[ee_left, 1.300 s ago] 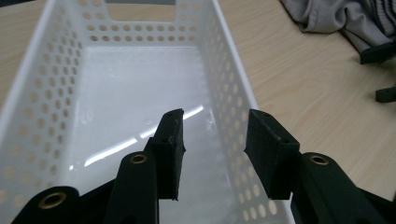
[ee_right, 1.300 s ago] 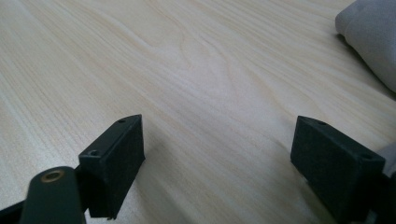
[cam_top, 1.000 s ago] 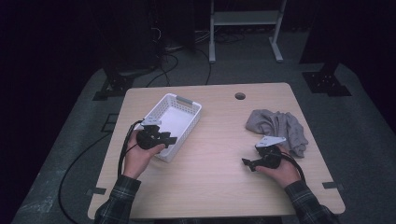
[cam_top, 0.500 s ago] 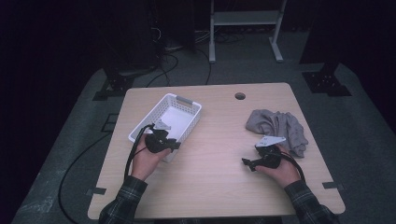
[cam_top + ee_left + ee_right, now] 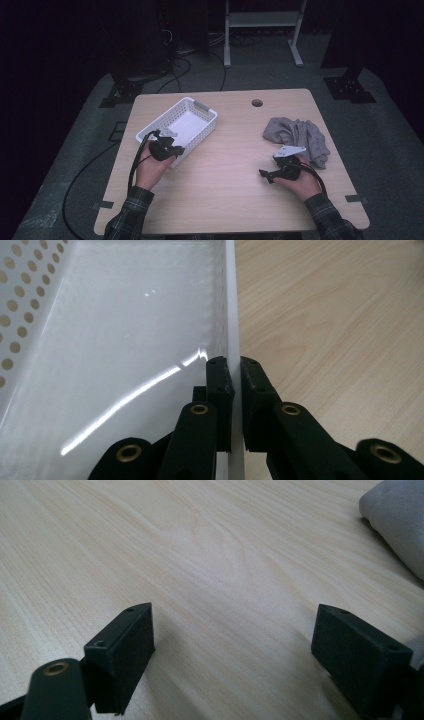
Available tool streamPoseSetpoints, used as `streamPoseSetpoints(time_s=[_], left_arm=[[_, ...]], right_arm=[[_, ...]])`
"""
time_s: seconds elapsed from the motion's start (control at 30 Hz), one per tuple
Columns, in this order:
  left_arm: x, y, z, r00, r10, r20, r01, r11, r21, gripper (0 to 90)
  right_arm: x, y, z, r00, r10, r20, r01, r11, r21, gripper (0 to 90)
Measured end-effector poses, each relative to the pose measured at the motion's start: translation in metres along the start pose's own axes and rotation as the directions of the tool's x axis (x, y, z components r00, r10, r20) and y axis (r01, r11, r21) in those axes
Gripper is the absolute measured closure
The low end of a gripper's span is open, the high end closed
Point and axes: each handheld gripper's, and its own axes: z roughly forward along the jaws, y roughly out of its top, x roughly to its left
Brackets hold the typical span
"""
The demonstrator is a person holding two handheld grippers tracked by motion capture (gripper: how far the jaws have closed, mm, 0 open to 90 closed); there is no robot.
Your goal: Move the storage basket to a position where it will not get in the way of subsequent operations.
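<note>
Clamping the thin side wall of the basket (image 5: 180, 125), the left hand-held gripper (image 5: 233, 371) has just been closing, and its pads now press that wall from inside and out. The basket stands on the left half of the table (image 5: 225, 190), empty as far as the left gripper view shows. It looks like light, stiff white plastic with perforated sides and a glossy floor. The smooth wall may slip or flex under a pinch, so I judge the rim, where the plastic is thicker, the best place to hold it, and a slow drag safer than a lift by one edge. The right hand-held gripper (image 5: 235, 650) rests low over bare table with jaws spread wide, holding nothing, just beside a soft grey cloth (image 5: 300, 137).
</note>
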Motion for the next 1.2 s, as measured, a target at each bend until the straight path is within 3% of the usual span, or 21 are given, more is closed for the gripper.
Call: streamPoseSetpoints(time_s=[0.2, 0.4, 0.77, 1.2], left_arm=[[0.014, 0.006, -0.004, 0.9999, 0.007, 0.01, -0.006, 0.9998, -0.021, 85.1], [0.033, 0.009, -0.006, 0.9999, -0.012, 0.002, 0.012, 0.9989, -0.045, 85.2], [0.069, 0.018, -0.008, 0.9998, -0.014, -0.013, 0.013, 0.9982, -0.058, 85.3], [0.101, 0.026, 0.001, 0.9983, -0.037, -0.044, 0.034, 0.9979, -0.054, 85.3]], right_arm=[[0.0, 0.0, 0.0, 1.0, 0.0, 0.002, 0.0, 1.0, 0.0, 16.1], [0.0, 0.0, 0.0, 1.0, 0.002, 0.002, -0.002, 1.0, 0.001, 16.1], [0.0, 0.001, 0.0, 1.0, 0.0, 0.003, 0.0, 1.0, 0.001, 16.1], [-0.001, 0.001, 0.001, 1.0, 0.0, 0.003, 0.0, 1.0, 0.0, 16.1]])
